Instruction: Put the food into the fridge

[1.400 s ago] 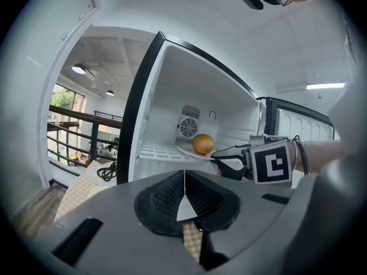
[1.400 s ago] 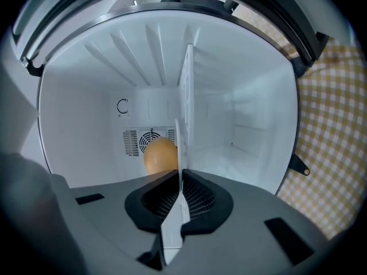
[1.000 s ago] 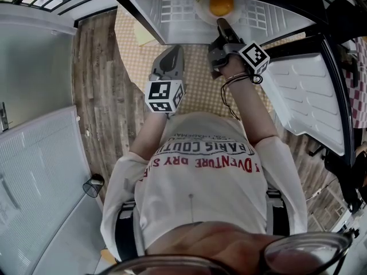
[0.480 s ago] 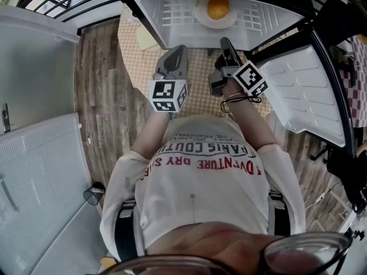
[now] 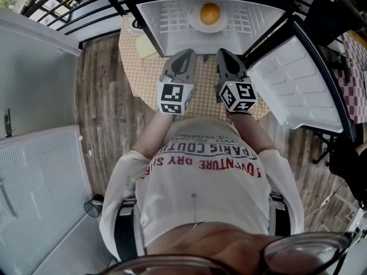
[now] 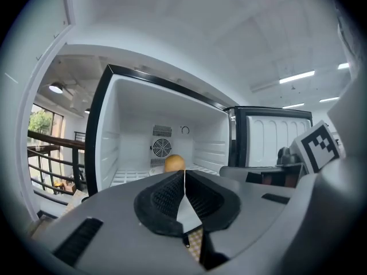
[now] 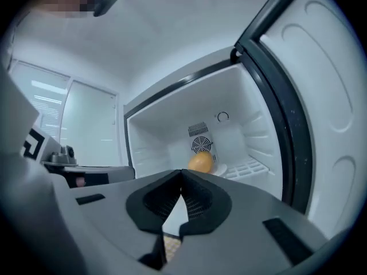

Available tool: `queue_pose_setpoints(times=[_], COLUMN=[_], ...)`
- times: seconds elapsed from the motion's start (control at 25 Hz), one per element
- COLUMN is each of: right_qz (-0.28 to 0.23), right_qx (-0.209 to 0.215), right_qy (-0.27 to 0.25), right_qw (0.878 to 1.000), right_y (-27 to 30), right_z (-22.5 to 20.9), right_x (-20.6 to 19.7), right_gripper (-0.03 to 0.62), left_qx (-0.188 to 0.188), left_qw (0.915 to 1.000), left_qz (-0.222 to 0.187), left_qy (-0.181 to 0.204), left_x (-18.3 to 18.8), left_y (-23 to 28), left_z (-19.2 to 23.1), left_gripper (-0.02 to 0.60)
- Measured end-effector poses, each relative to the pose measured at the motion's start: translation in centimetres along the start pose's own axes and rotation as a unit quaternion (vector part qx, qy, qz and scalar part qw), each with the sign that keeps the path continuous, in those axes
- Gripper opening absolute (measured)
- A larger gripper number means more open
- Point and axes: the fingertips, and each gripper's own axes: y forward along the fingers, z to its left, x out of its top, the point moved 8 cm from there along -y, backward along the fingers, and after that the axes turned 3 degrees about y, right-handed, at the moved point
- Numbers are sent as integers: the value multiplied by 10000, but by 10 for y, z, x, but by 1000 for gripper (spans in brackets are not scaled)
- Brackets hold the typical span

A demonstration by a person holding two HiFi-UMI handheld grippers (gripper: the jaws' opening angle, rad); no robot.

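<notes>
An orange round fruit rests on a white plate inside the small open fridge. It also shows deep in the fridge as the fruit in the left gripper view and the fruit in the right gripper view. My left gripper and right gripper hover side by side in front of the fridge opening, above the round table. Both are shut with nothing between the jaws. The left gripper and right gripper point into the fridge.
The fridge door swings open to the right. The fridge stands on a round table with a checked cloth. A wooden floor lies to the left, with white panels and a black railing beyond. A dark chair is at right.
My right gripper has drawn back out of the fridge, leaving the fruit on the plate, and its jaws have shut. It now sits level with the left gripper.
</notes>
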Motion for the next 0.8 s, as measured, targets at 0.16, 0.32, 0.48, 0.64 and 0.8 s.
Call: queue_pose_setpoints(times=[0.16,0.32,0.48,0.64,0.8], right_qz=[-52,25,198,294,329], right_qx=[59,82,87,34,1], right_qy=[-312,-604,-280,-134,-113], right_qw=[9995,9981,9994,9995,9994], right_y=[-10,-18,-20,-22,-21], right_z=[8,13,10,6,2], right_x=[2,-1,-7,-10,-10], right_gripper=[26,26,26,26,25], left_qx=[-4,-31,-98,-131,-143], left_qw=[10000,9999,9999,9998,9998], left_qz=[-46,-105,-136,-132,-82], left_qy=[0,6,-14,47,59], left_x=[-2,-6,-9,-9,-10], left_y=[-2,-7,-7,-5,-3], left_z=[-6,-13,-18,-20,-21], left_gripper=[28,28,28,28,28])
